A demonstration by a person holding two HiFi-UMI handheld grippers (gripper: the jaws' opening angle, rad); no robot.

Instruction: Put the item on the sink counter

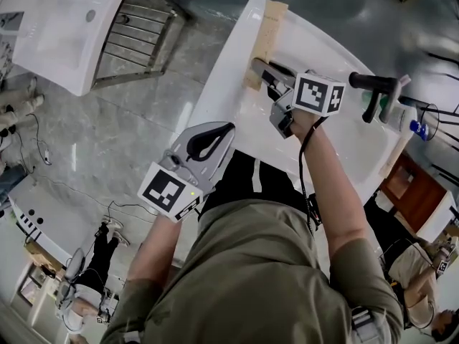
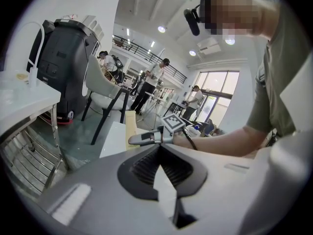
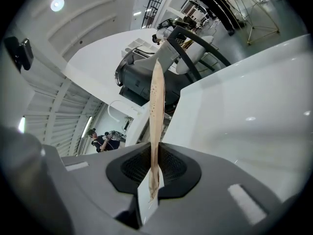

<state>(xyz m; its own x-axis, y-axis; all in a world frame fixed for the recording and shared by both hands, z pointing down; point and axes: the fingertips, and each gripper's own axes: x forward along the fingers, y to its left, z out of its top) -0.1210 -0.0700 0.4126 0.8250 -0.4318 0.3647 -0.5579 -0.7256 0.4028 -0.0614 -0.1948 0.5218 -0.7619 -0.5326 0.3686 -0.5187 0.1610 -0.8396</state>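
Observation:
A thin tan strip with small holes (image 1: 264, 38) lies over the far left edge of the white sink counter (image 1: 215, 99). My right gripper (image 1: 259, 67) is shut on its near end. In the right gripper view the strip (image 3: 156, 97) stands edge-on between the pads (image 3: 162, 163) and reaches out past the counter (image 3: 254, 106). My left gripper (image 1: 229, 127) hovers at the counter's near left edge, shut, with nothing in it. The left gripper view looks past the closed left gripper (image 2: 159, 148) to the right gripper (image 2: 146, 137) and the strip (image 2: 130, 124).
A black faucet (image 1: 373, 84) and a blue-capped bottle (image 1: 419, 129) sit on the far right side of the sink. A second white basin (image 1: 57, 27) on a metal rack (image 1: 136, 34) stands at the upper left. Several people are around the room.

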